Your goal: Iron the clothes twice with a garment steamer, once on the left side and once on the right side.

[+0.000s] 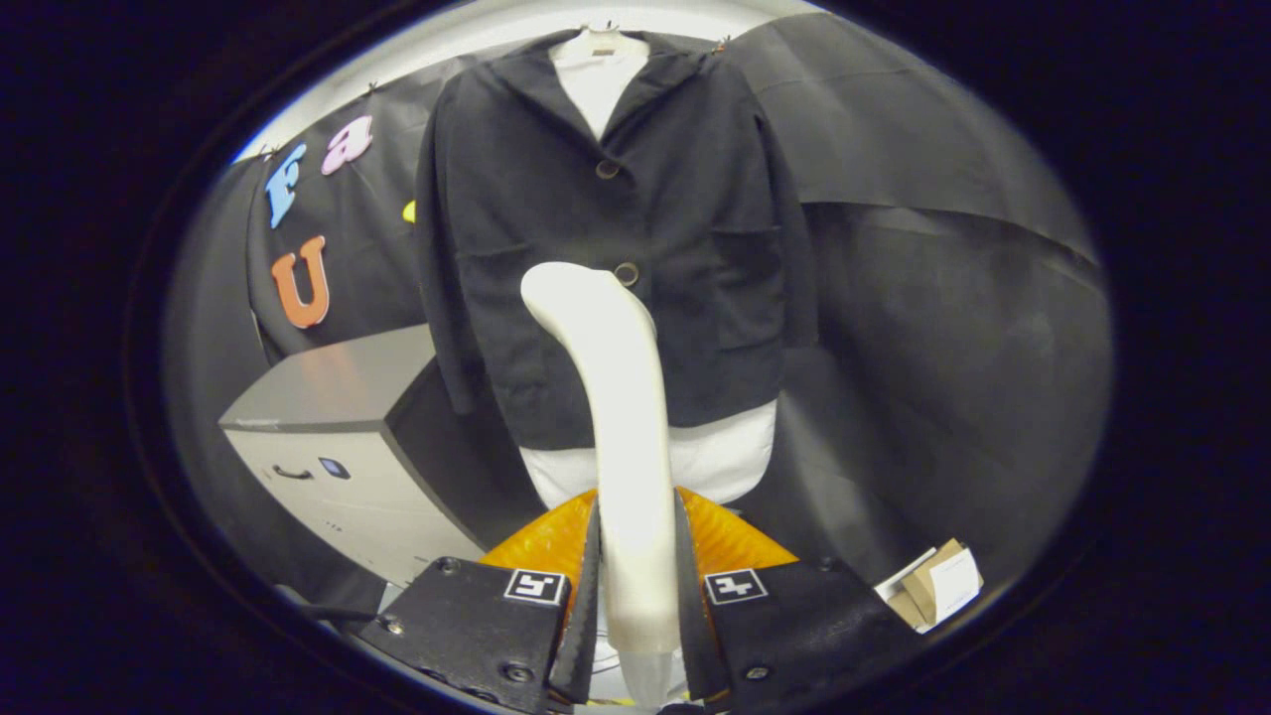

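We see the gripper [635, 586] with both fingers pinching the garment steamer [616, 417] handle between them. Its head rises ahead of them, before the dark jacket [616, 228] hanging on the booth wall.

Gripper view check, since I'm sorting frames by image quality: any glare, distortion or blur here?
In the gripper view, the white steamer handle, clamped between the fingers of the gripper, is overexposed, its surface washed out by glare; fisheye distortion bows the grey cabinet; the dark jacket is fairly sharp but shows little fabric detail.
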The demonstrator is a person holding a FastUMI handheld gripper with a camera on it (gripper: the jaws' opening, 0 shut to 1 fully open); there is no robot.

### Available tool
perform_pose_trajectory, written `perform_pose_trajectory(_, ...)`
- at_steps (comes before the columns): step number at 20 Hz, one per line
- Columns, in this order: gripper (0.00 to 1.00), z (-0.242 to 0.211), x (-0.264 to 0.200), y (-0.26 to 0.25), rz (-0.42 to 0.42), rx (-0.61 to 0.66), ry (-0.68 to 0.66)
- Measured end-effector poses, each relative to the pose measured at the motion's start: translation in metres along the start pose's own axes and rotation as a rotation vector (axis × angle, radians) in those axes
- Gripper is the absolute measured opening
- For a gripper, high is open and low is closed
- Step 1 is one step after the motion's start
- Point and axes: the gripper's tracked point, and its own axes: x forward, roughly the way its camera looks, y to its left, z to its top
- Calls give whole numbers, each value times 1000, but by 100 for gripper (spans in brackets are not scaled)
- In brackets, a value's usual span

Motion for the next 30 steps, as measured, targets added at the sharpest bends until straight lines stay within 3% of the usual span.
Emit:
perform_pose_trajectory(5,38,58,-23,-42,1,38,-91)
perform_pose_trajectory(13,38,190,-40,-106,-29,113,-285)
perform_pose_trajectory(22,38,332,-27,-101,-17,78,-467)
perform_pose_trajectory(30,38,355,7,-71,-130,-12,-497)
